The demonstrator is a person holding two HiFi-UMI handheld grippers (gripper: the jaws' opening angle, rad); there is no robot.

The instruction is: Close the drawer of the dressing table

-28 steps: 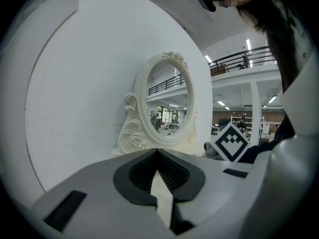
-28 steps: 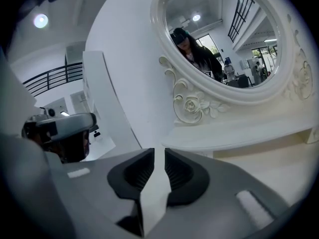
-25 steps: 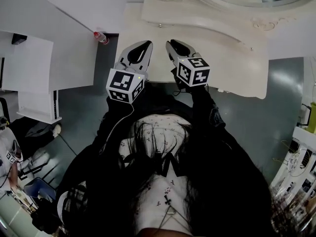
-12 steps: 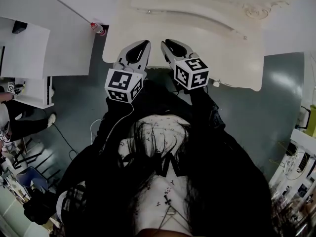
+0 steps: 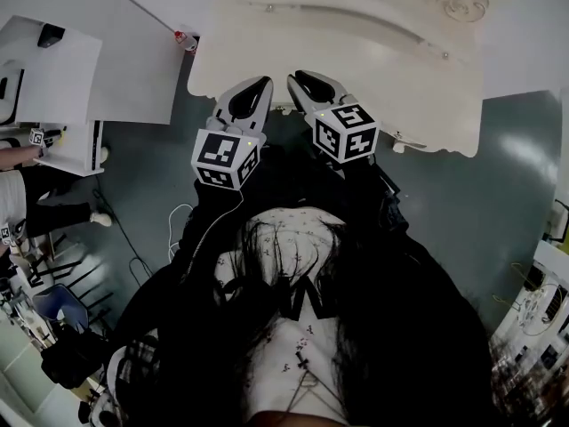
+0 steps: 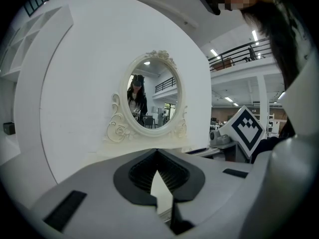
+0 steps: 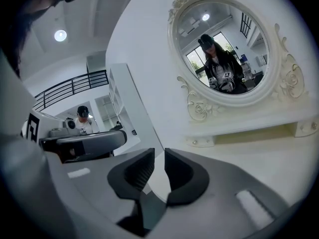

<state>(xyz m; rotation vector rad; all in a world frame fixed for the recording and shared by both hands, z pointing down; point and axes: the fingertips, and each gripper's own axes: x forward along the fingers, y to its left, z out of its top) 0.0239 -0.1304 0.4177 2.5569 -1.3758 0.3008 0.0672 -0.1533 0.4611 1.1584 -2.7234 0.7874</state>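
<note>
**Head view.** The cream dressing table [image 5: 373, 74] stood ahead of the person on a grey-green floor [image 5: 498, 194]. The left gripper [image 5: 258, 85] and the right gripper [image 5: 299, 82] were held side by side, near each other but apart. Their tips overlapped the front edge of the counter [image 5: 267, 60], left of its middle; contact with it could not be judged. The drawer sat below that front edge, hidden from this view and from both gripper views, so how far in or out it stood could not be told. A small red-capped bottle [image 5: 185, 39] was just beside the table's left corner.

**Left gripper view.** The fingers [image 6: 139, 176] of the left gripper [image 6: 157, 154] were clenched, tips meeting, with nothing between them. Beyond them rose the oval mirror [image 6: 152, 94] in its scrolled frame.

**Right gripper view.** The fingers [image 7: 184, 176] of the right gripper [image 7: 159, 156] were drawn almost together, grasping nothing. Only a narrow slit remained, and bare counter [image 7: 259, 153] showed through it. The mirror [image 7: 224, 49] reflected the person holding both grippers.
</note>
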